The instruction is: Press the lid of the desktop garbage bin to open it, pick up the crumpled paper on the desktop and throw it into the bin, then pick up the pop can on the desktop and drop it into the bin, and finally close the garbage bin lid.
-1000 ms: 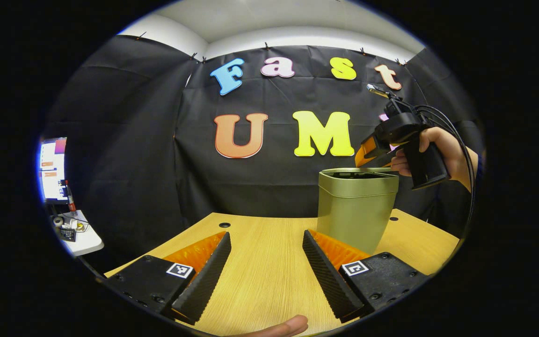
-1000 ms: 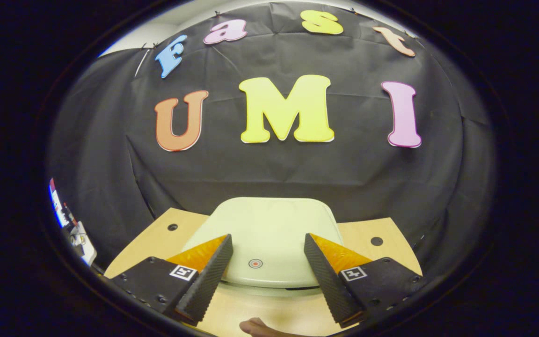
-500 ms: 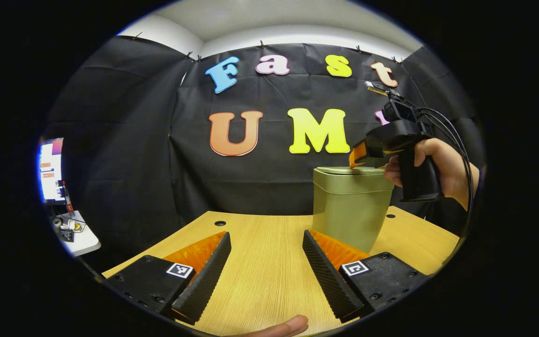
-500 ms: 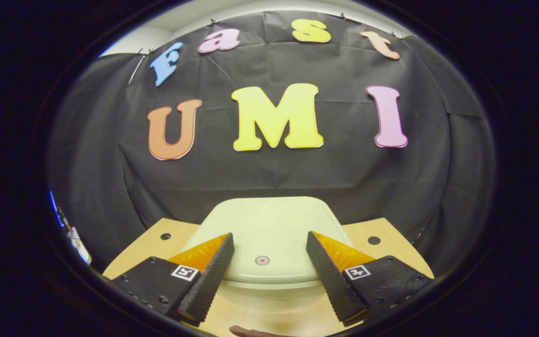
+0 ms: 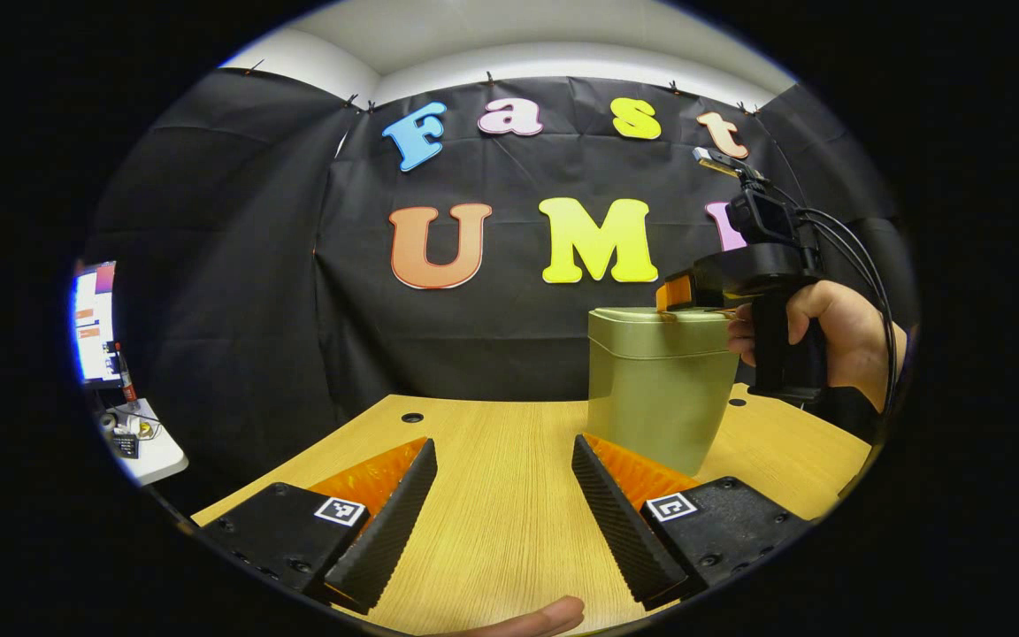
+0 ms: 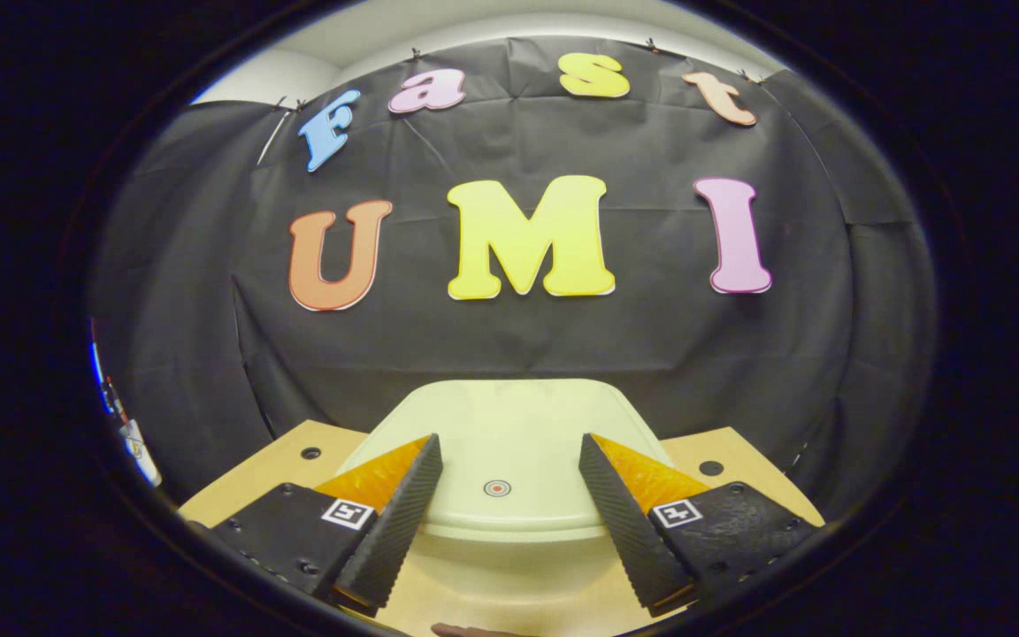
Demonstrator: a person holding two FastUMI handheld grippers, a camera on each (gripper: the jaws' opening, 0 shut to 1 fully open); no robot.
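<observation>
The pale green garbage bin [image 5: 662,389] stands on the wooden table [image 5: 492,495] at the right, its lid [image 6: 509,442] down flat. In the left gripper view a hand [image 5: 828,323] holds my right gripper [image 5: 673,294], whose fingers rest on the lid's top. The right gripper view looks straight over the lid, which bears a small red dot [image 6: 497,487]; my right gripper [image 6: 509,451] stands open astride it. My left gripper [image 5: 502,456] hovers open over bare table left of the bin, holding nothing.
A side table with a lit screen [image 5: 98,323] and small items stands off to the far left. Round cable holes [image 5: 412,418] mark the table's back edge. A fingertip [image 5: 545,615] shows at the bottom edge.
The bin's lid went from partly raised to flat as my right gripper came down onto it. My left gripper stayed put, still open.
</observation>
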